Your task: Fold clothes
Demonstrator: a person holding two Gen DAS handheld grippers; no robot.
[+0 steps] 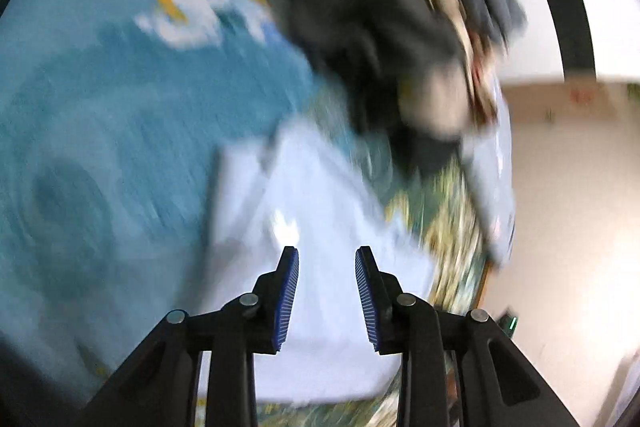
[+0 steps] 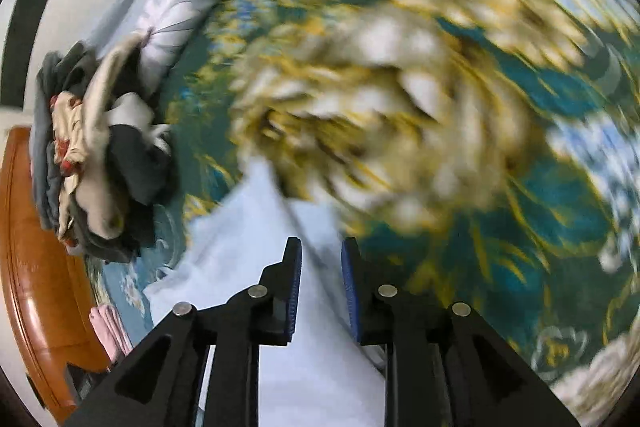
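1. L gripper (image 1: pixel 327 259) hanging w/ jaws apart, nothing pinched, over pale blue garment (image 1: pixel 320 195) lying on floral bedspread (image 1: pixel 448 227).
2. R gripper (image 2: pixel 321 251) hanging likewise, jaws parted, empty, over garment edge.
3. Clothes pile (image 2: pixel 100 155) sitting nearby.

Two fisheye views are given, each taken from a handheld gripper and aimed forward and steeply downward along its two black fingers, which enter the frame at 6 o'clock.

From the left wrist, a pale blue cloth garment (image 1: pixel 320 227) is seen close below, on a teal floral bedspread (image 1: pixel 100 107). A heap of dark and beige crumpled clothes (image 1: pixel 380 27) is seen at 1 o'clock.

From the right wrist, the same garment (image 2: pixel 248 247) is seen at 6 o'clock, the same bedspread (image 2: pixel 560 195) fills the frame, and the heap (image 2: pixel 100 155) lies at 9 o'clock.

Both views are blurred.
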